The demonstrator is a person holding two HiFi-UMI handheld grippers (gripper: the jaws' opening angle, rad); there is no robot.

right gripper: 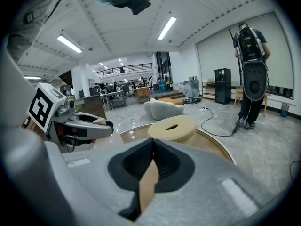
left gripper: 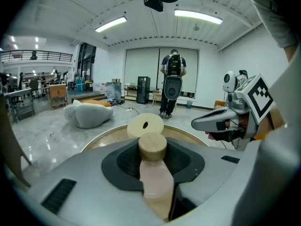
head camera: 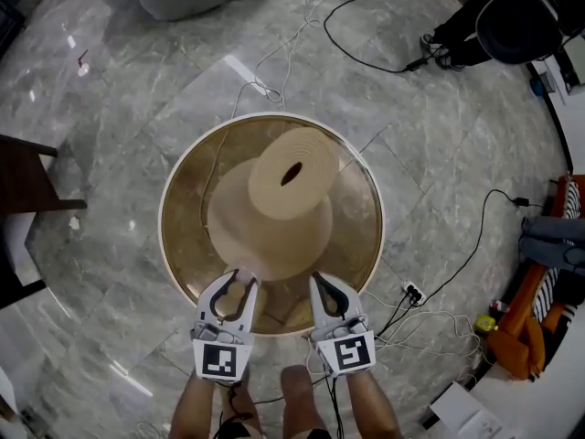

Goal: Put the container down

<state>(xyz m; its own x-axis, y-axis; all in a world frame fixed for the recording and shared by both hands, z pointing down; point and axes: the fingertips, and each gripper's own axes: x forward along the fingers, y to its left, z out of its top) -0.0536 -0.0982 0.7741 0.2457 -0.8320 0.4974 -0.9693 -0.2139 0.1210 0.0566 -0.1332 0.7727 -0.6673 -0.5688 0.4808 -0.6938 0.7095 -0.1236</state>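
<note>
The container (left gripper: 153, 175) is a pale pink bottle with a round wooden lid (left gripper: 152, 146). My left gripper (left gripper: 153, 160) is shut on its body, and it stands upright between the dark pads. In the head view the left gripper (head camera: 230, 302) hangs over the near edge of the round gold-rimmed table (head camera: 174, 245), with the lid (head camera: 236, 297) showing between its fingers. My right gripper (head camera: 326, 302) is alongside it to the right, its jaws shut with nothing held; their pads meet in the right gripper view (right gripper: 151, 161). The left gripper (right gripper: 87, 125) shows there at the left.
A large beige hat-shaped form with a slotted disc top (head camera: 291, 179) fills the table's middle. Cables (head camera: 366, 35) and a power strip (head camera: 413, 293) lie on the marble floor. A white beanbag (left gripper: 89, 114) and a standing person (left gripper: 172, 81) are beyond the table. A dark chair (head camera: 23, 186) is at left.
</note>
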